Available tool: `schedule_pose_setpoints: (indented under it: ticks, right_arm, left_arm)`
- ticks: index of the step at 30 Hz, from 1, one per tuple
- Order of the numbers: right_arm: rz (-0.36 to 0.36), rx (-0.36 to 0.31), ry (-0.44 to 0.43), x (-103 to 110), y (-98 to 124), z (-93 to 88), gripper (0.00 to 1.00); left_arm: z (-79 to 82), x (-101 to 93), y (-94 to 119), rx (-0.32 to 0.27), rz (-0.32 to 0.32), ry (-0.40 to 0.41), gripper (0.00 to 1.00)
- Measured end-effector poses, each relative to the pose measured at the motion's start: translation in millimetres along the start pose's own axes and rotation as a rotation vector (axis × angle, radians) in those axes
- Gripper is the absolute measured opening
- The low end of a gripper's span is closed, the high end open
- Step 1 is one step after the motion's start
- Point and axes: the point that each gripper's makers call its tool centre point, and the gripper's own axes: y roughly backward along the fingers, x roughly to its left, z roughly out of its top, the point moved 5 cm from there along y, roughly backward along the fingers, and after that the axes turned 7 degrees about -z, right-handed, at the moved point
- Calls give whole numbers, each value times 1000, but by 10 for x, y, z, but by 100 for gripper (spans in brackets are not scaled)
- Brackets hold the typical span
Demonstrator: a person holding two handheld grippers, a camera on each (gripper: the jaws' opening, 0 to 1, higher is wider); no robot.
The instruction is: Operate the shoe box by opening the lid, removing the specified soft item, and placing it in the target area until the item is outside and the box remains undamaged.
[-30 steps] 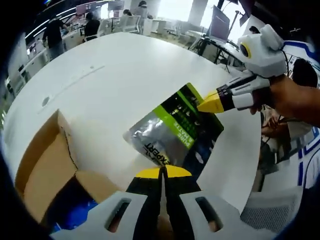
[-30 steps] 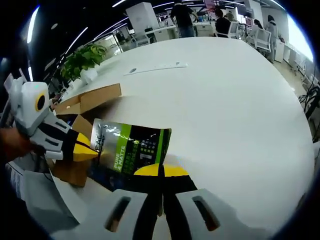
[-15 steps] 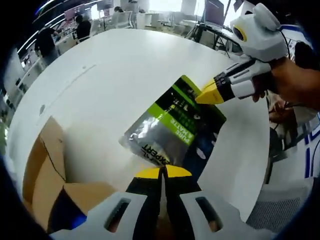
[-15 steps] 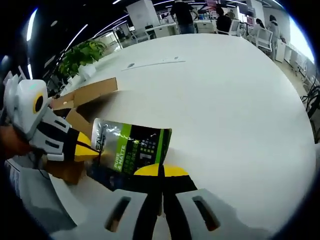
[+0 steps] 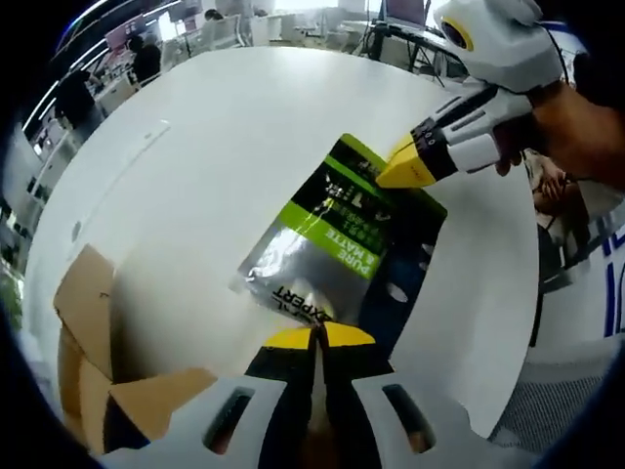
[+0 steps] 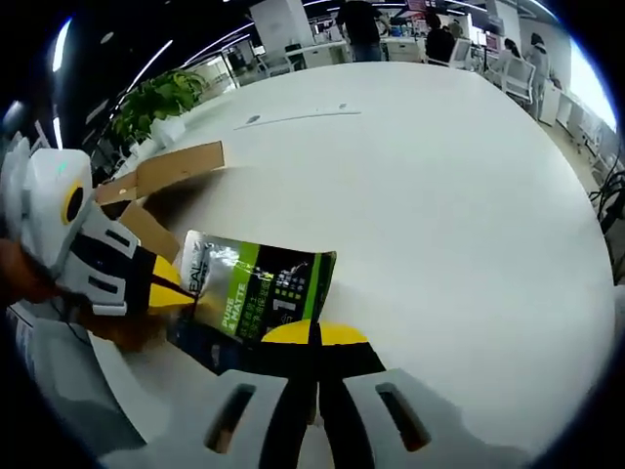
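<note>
In the left gripper view, our left gripper (image 5: pixel 315 335) sits at 6 o'clock with its yellow-tipped fingers pressed together on the near edge of the pouch (image 5: pixel 337 244), a silver, green and black packet that lies over the white surface (image 5: pixel 234 127). The right gripper (image 5: pixel 408 168) comes in from 2 o'clock, its fingers closed on the far corner of the same pouch, with a hand (image 5: pixel 576 127) behind it. The open cardboard box (image 5: pixel 93 362) lies at 8 o'clock, its flaps standing up, and the pouch is fully outside it. In the right gripper view, our right gripper (image 6: pixel 312 333) pinches the pouch (image 6: pixel 256 293) at 6 o'clock, fingers shut on its edge, while the left gripper (image 6: pixel 168 291) grips the opposite end at 9 o'clock. The box (image 6: pixel 161 181) sits behind it toward 10 o'clock, one flap (image 6: pixel 181 164) raised. A potted plant (image 6: pixel 161 98) stands at 11 o'clock beyond the surface (image 6: pixel 439 195), and people (image 6: pixel 363 20) stand at desks at 12 o'clock.
</note>
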Motion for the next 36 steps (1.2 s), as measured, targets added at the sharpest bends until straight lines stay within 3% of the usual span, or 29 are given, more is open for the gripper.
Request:
schedule_pose_setpoints:
  ticks: [27,36]
  right_arm:
    - [4,-14,4,-74,-126,9,0]
    - [-28,-47,2,-172,-33,31,14]
  left_arm:
    - [71,139,-48,7,33,19,3]
    - [77,128,12,-15,33,37,13]
